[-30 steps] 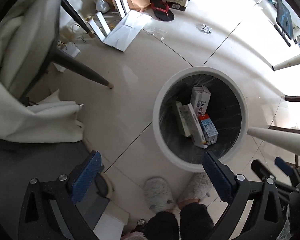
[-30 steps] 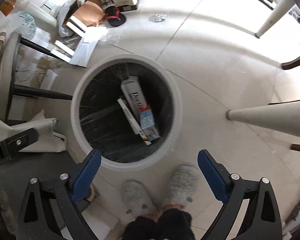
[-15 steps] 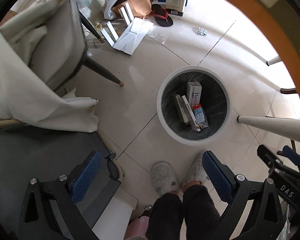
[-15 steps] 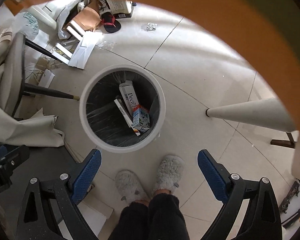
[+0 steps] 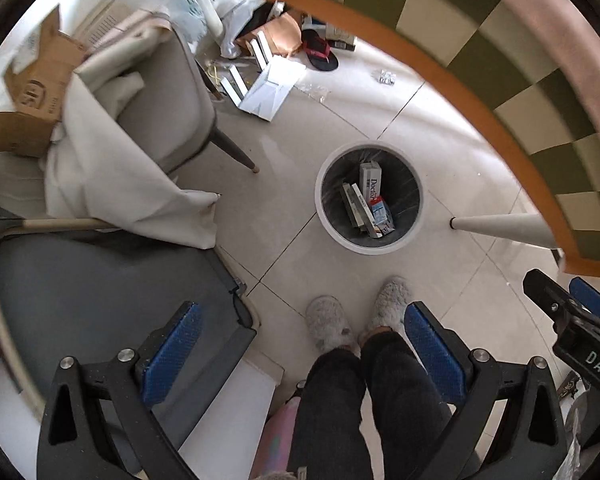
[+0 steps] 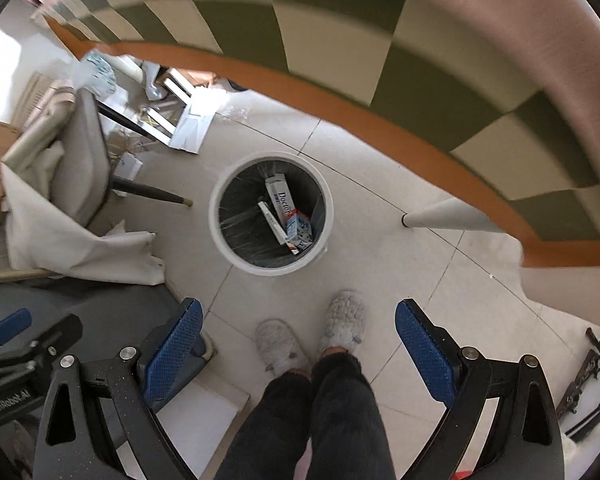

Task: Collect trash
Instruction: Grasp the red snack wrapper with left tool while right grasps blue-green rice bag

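In the left wrist view, the left claw (image 5: 298, 342) hangs high above the pale tiled floor (image 5: 452, 132) with its blue-padded fingers (image 5: 171, 350) spread wide and nothing between them. Beyond it, a round white trash bin with a dark liner (image 5: 328, 222) stands on the floor. Inside lie a white carton printed "Doctor" (image 5: 371, 182), a small blue-and-white carton (image 5: 381, 213) and flat white boxes (image 5: 358, 210). The person's grey fluffy slippers (image 5: 328, 326) stand just near the bin. A grey chair draped with a white cloth (image 5: 140, 120) is to the left. A crumpled silvery wrapper (image 5: 387, 77) lies on the floor well beyond the bin. A tabletop with an orange edge and a green-and-cream checked cloth (image 5: 500, 92) arcs across the upper right. The right claw (image 5: 580, 316) pokes in at the right edge.

In the right wrist view, the right claw (image 6: 298, 344) is likewise wide open and empty, above the slippers (image 6: 342, 326). The bin (image 6: 220, 236) sits ahead with the "Doctor" carton (image 6: 281, 196) leaning over the blue-and-white carton (image 6: 299, 229). The checked tabletop (image 6: 340, 52) fills the top, and one cream table leg (image 6: 444, 213) reaches the floor right of the bin. The left claw (image 6: 24, 344) shows at the left edge.
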Available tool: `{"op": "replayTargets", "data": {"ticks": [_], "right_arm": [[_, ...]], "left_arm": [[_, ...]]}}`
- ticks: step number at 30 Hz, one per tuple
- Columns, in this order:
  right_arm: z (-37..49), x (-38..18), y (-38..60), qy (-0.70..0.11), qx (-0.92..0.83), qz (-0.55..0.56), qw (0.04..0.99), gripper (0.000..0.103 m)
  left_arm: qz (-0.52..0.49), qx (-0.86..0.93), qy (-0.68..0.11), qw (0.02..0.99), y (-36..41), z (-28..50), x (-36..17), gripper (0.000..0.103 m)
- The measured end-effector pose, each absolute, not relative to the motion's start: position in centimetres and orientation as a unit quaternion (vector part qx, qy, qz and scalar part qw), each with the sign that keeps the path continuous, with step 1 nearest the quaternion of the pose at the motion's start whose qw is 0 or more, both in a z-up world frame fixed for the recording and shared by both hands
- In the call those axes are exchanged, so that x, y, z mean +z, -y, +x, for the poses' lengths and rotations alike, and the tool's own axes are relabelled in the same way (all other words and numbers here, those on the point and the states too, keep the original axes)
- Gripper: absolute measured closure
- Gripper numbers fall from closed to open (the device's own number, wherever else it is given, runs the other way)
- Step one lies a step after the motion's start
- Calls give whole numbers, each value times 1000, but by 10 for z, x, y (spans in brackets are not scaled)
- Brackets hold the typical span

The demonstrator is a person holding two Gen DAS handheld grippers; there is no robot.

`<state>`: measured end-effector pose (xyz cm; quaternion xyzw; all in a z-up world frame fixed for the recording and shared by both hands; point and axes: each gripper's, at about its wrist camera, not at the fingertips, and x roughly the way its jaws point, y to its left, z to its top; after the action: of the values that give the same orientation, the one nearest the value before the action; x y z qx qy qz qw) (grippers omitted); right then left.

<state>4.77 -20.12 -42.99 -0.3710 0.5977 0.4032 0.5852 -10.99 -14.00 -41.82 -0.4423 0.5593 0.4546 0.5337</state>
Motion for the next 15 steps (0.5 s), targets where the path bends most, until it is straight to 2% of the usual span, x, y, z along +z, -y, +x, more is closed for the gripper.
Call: {"op": "replayTargets", "data": {"ticks": [8,15], "right_arm": [[71,-299,182,-602,423,-297,608,5],[175,-208,149,-589,395,-224,669,5]], "left_arm": [[-398,480,-527,578,116,-73,-306,0],[-330,488,-505,631,48,29,-230,0]]}}
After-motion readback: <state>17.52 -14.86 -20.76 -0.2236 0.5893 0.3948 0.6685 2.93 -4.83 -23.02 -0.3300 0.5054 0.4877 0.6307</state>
